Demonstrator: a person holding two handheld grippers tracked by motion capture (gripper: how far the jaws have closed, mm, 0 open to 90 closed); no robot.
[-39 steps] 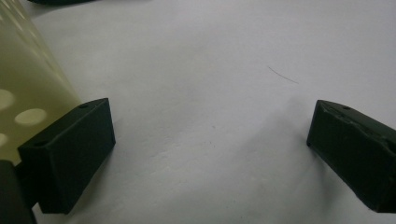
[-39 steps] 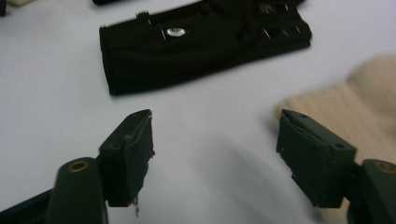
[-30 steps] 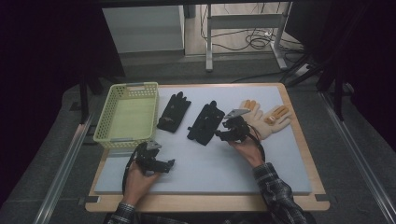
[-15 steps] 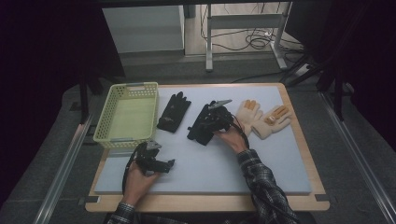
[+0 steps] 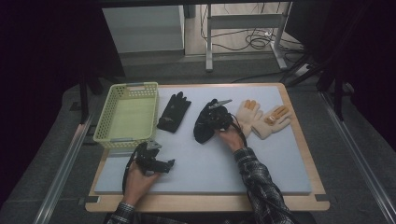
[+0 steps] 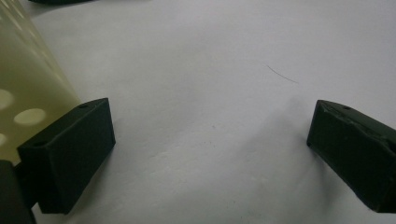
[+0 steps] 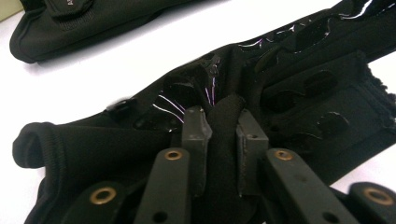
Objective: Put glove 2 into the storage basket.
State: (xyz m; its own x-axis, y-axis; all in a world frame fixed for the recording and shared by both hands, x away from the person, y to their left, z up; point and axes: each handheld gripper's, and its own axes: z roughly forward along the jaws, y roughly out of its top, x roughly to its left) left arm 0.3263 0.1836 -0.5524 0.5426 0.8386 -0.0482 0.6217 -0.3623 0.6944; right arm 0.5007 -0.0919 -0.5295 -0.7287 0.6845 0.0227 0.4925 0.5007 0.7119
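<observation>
My right gripper [image 5: 215, 117] has slid left from the tan gloves [image 5: 261, 119] onto the black glove [image 7: 280, 107] mid-bench; its fingers have just closed, pinching a fold of fabric. My left gripper [image 5: 156, 161] rests released near the basket [image 5: 122, 135].
</observation>
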